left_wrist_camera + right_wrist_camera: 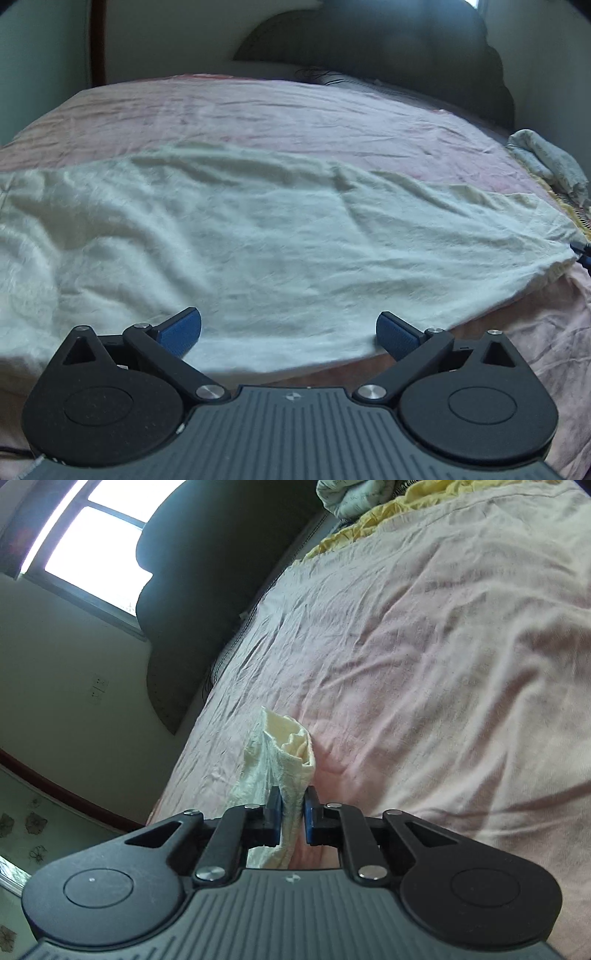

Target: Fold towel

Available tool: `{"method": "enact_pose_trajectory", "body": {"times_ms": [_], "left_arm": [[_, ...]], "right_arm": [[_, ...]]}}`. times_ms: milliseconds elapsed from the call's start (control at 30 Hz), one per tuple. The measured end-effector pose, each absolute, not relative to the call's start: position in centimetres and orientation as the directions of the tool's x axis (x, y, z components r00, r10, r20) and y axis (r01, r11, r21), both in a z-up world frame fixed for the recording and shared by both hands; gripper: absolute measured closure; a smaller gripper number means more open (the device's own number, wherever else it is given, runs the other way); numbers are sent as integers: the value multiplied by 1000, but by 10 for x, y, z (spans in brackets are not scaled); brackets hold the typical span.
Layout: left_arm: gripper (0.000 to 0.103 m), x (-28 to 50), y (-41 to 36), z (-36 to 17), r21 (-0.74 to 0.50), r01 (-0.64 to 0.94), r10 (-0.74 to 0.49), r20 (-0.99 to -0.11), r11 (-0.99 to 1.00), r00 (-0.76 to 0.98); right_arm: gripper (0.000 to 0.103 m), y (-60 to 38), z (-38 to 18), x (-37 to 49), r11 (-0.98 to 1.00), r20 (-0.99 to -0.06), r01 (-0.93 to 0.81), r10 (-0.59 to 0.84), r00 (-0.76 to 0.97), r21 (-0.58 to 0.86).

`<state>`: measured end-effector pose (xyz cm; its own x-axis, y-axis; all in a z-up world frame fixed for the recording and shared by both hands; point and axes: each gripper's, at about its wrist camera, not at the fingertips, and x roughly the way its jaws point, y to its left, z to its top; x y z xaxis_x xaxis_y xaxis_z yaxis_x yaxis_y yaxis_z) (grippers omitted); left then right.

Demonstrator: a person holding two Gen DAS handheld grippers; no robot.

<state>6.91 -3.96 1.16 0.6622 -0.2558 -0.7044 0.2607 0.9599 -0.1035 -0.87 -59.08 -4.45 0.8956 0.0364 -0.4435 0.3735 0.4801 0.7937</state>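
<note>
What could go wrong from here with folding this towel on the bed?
The right gripper pinches only a bunched corner of the towel, so that corner may slip out when lifted. The left gripper is open above the near edge and holds nothing; a one-sided pull could drag the towel askew. The towel already lies wrinkled on the pink sheet, so creases might get folded in.

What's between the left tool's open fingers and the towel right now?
Nothing. In the left wrist view the left tool hangs open over the white towel, whose near edge lies bare between the blue pads, unpinched.
</note>
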Motion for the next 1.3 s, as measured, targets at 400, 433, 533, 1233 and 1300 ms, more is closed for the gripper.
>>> {"method": "enact_pose_trajectory", "body": {"times_ms": [400,433,533,1233,1300], "left_arm": [[3,5,88,41,-471,-153,-171,-574,869,801],[2,-2,106,41,-523,-215,-143,-561,825,816],[2,-4,157,38,-594,-383,-58,-589,707,806],[94,40,216,38,-459,-508,93,-669,729,738],[94,45,216,28,-442,-521,91,-693,730,715]], "right_arm": [[90,-600,-73,-14,365,-469,412,82,879,835],[90,-600,-75,-15,357,-465,409,84,881,840],[89,-597,-74,-15,372,-467,410,73,881,833],[93,-596,-69,-10,389,-496,444,39,868,807],[92,-599,-77,-12,352,-463,417,53,885,838]]}}
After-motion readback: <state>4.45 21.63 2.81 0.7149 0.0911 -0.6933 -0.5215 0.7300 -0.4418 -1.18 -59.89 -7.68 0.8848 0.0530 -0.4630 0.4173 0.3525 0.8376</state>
